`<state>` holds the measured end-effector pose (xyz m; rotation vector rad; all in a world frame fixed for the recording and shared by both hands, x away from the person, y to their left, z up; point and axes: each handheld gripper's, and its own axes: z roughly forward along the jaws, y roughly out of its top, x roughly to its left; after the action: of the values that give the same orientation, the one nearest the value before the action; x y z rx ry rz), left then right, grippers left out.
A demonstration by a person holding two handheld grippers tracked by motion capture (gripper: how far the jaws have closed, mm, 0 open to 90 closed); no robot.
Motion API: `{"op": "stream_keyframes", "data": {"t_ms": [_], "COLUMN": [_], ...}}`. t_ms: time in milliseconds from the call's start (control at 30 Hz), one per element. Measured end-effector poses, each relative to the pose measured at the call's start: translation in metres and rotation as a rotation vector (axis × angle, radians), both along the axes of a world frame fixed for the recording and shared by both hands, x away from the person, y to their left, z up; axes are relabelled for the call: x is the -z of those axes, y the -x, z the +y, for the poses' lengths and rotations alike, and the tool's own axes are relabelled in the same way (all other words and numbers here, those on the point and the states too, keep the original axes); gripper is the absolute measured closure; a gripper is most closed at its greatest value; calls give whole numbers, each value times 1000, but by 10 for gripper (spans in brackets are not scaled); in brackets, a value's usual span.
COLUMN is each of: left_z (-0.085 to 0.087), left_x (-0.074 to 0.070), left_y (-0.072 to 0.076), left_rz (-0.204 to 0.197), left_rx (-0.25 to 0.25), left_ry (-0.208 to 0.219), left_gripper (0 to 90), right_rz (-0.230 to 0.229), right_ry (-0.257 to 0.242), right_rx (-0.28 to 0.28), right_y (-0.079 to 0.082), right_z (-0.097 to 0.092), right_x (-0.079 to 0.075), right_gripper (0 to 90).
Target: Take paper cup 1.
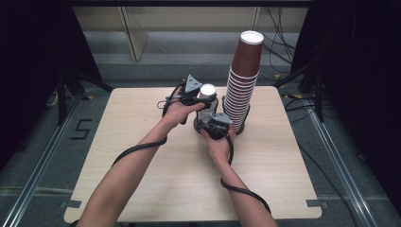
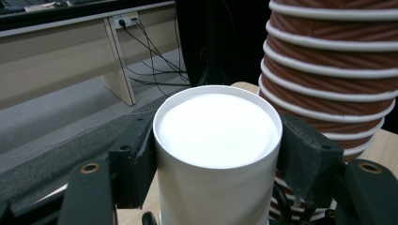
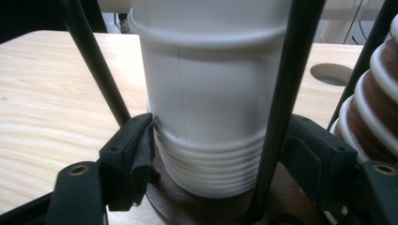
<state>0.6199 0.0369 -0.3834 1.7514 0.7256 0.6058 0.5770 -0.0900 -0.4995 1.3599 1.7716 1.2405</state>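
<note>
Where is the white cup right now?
In the high view, the white cup stands upside down mid-table, gripped by the left gripper, just left of the tall brown cup stack.

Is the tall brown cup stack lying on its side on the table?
No, the brown cup stack stands upright on the table, bottoms up.

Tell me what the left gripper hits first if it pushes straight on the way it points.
Nothing new: the left gripper is already shut on the white cup. Beyond the cup the line runs just left of the brown cup stack, probably past it over the table edge; depth is unclear.
</note>
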Motion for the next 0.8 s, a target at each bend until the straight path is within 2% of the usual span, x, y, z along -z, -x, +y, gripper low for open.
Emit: {"op": "stream_keyframes", "data": {"t_ms": [33, 100, 233, 267, 300, 333, 400, 567, 600, 667, 767, 800], "left_z": [0, -1, -1, -1, 0, 0, 2, 3, 4, 5, 6, 6], "left_x": [-2, -7, -12, -13, -14, -16, -18, -22, -24, -29, -33, -33], "left_y": [0, 2, 4, 4, 5, 5, 6, 8, 9, 11, 15, 15], "left_rz": [-6, -16, -25, -26, -30, -32, -34, -40, -44, -53, -58, -58], "left_rx": [1, 5, 6, 4, 3, 3, 4, 2, 3, 6, 10, 10], "left_ry": [-3, -3, -1, 0, 0, -1, -2, 6, 2, 1, -6, -6], "left_gripper": [331, 331, 331, 331, 332, 332, 332, 332, 332, 332, 332, 332], "right_rz": [8, -18, -15, -32, -30, -8, -1, -6, -10, -7, -2, 3], "right_ry": [2, 13, 11, 37, 38, 18, 23, 17, 31, 33, 6, 13], "right_rx": [1, -15, -6, -30, -32, -7, -9, -9, -34, -27, -35, -31], "right_y": [1, 0, 2, 0, 1, 3, 4, 6, 6, 9, 11, 13], "right_z": [-1, -1, -1, -4, -4, -2, -3, -5, -7, -7, -7, -8], "right_x": [-3, -4, -6, -6, -7, -7, -8, -8, -10, -11, -13, -14], "right_gripper": [285, 284, 273, 271, 266, 259, 252, 249, 246, 246, 246, 246]}}
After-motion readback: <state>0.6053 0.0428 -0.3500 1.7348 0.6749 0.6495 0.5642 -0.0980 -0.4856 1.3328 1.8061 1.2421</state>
